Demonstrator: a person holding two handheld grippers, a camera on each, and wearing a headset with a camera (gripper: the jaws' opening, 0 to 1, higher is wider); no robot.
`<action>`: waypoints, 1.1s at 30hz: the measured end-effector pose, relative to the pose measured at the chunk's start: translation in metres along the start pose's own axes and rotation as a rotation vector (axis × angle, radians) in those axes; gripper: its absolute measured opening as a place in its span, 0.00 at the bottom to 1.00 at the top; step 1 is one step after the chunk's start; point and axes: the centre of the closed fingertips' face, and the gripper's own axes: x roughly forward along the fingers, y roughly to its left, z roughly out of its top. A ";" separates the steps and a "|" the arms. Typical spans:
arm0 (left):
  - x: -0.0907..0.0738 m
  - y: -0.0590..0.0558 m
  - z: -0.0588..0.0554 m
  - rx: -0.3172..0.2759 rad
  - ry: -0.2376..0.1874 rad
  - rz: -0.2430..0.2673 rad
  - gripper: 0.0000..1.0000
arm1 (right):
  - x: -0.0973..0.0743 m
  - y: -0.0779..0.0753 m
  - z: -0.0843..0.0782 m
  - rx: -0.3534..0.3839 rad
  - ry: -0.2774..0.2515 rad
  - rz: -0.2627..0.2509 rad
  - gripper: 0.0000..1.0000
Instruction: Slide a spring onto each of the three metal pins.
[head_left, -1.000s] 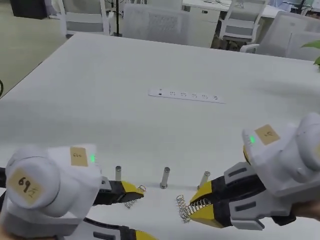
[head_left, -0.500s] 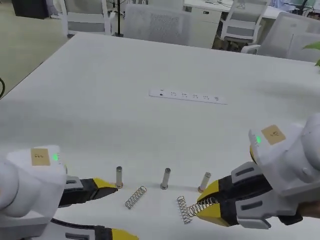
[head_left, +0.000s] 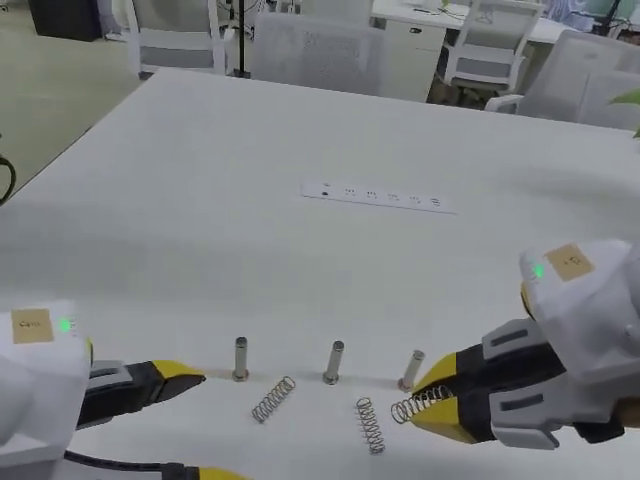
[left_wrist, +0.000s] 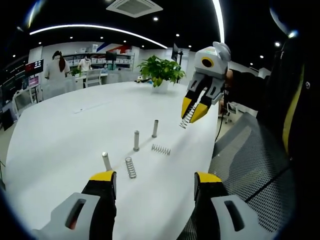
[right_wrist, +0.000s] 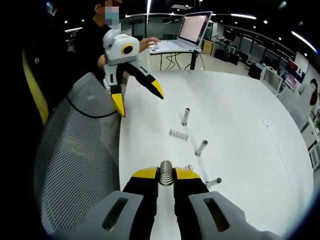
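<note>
Three upright metal pins (head_left: 240, 358) (head_left: 335, 362) (head_left: 413, 368) stand bare in a row on the white table (head_left: 300, 260). My right gripper (head_left: 425, 400) is shut on a spring (head_left: 415, 404), holding it just off the table beside the right pin; that spring (right_wrist: 166, 172) sits end-on between the jaws. Two loose springs (head_left: 272, 398) (head_left: 370, 424) lie in front of the pins. My left gripper (head_left: 200, 425) hangs open and holds nothing, left of the left pin (left_wrist: 106, 161). In the left gripper view, the right gripper (left_wrist: 192, 112) holds its spring (left_wrist: 185, 119) above the far pin (left_wrist: 155, 128).
A white power strip (head_left: 378, 196) lies mid-table beyond the pins. Mesh office chairs (head_left: 310, 45) stand along the far edge. The table's near edge runs close below the springs, with a mesh chair seat (right_wrist: 75, 155) beside it. A person sits at a laptop (right_wrist: 192, 27) behind.
My left gripper has drawn back to the left, away from the loose spring by the left pin. The right gripper has shifted slightly right and up, the spring still in it.
</note>
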 end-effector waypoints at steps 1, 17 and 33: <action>0.000 0.001 0.000 -0.004 -0.004 0.006 0.61 | 0.000 -0.001 0.000 0.001 0.000 -0.002 0.09; -0.005 0.004 0.001 -0.030 -0.042 0.034 0.68 | -0.019 -0.029 -0.001 0.022 0.012 -0.064 0.09; -0.007 0.003 -0.001 -0.036 -0.055 0.041 0.70 | -0.017 -0.047 -0.008 0.000 0.116 -0.070 0.09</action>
